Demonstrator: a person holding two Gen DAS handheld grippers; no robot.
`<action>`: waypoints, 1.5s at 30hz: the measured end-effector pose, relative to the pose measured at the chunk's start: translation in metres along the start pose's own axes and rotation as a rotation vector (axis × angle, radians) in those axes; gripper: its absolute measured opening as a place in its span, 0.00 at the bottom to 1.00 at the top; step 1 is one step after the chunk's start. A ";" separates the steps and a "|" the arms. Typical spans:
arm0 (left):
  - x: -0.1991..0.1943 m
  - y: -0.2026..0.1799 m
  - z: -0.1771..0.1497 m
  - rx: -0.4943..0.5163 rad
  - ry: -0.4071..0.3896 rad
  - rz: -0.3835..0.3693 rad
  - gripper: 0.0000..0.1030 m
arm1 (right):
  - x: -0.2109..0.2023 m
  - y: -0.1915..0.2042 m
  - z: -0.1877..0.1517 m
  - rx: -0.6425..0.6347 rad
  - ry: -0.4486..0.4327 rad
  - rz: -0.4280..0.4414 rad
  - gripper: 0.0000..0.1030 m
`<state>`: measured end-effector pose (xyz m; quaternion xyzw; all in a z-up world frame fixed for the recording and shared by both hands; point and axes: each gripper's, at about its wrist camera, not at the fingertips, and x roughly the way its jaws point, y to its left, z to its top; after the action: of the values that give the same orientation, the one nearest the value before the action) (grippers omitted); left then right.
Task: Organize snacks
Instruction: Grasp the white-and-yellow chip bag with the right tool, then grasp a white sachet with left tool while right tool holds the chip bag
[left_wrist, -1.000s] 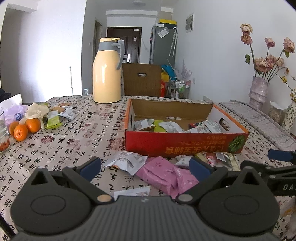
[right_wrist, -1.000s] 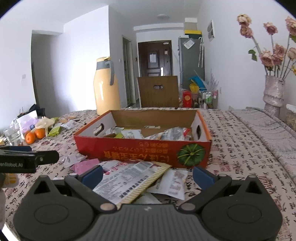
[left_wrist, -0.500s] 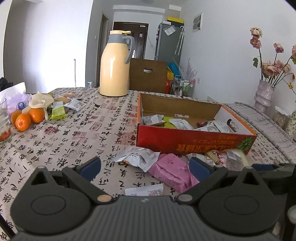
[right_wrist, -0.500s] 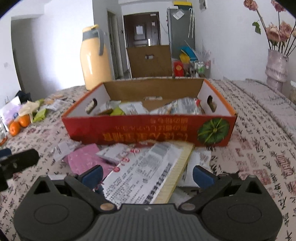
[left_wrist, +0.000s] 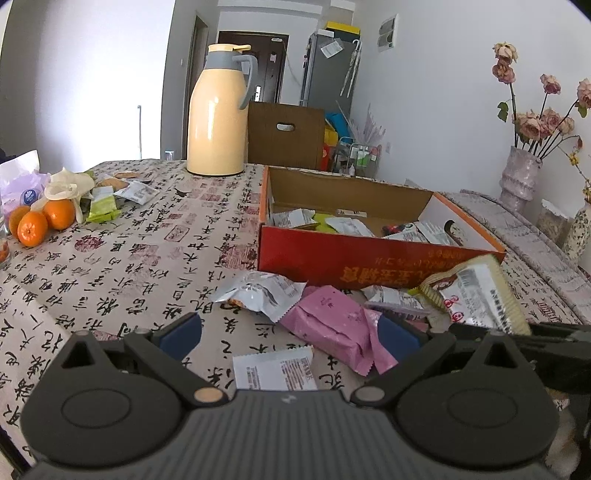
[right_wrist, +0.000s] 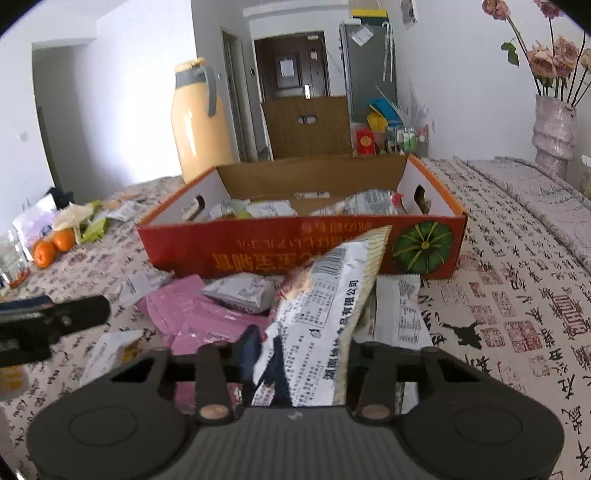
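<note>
Up close in the left view, the left gripper gapes empty over the pink packet, its body hiding nearer tablecloth. Rightward, the right gripper is closing on the white snack bag, masking its lower end; the red box stands just beyond.

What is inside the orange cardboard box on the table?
The orange cardboard box holds several small silver snack packets and a green one. Its near wall hides the floor closest to the cameras.
</note>
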<state>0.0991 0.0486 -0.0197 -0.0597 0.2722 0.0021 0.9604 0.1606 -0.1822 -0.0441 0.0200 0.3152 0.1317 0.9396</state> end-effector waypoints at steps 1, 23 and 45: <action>0.000 0.000 0.000 -0.001 0.001 0.002 1.00 | -0.003 -0.001 0.001 0.000 -0.010 0.009 0.31; 0.010 0.005 -0.011 -0.044 0.151 0.087 1.00 | -0.063 -0.050 0.004 0.111 -0.198 0.079 0.18; 0.025 -0.015 -0.024 -0.019 0.215 0.140 0.50 | -0.070 -0.082 -0.015 0.169 -0.200 0.050 0.18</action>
<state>0.1085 0.0306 -0.0518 -0.0496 0.3770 0.0654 0.9226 0.1170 -0.2798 -0.0248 0.1202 0.2296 0.1254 0.9577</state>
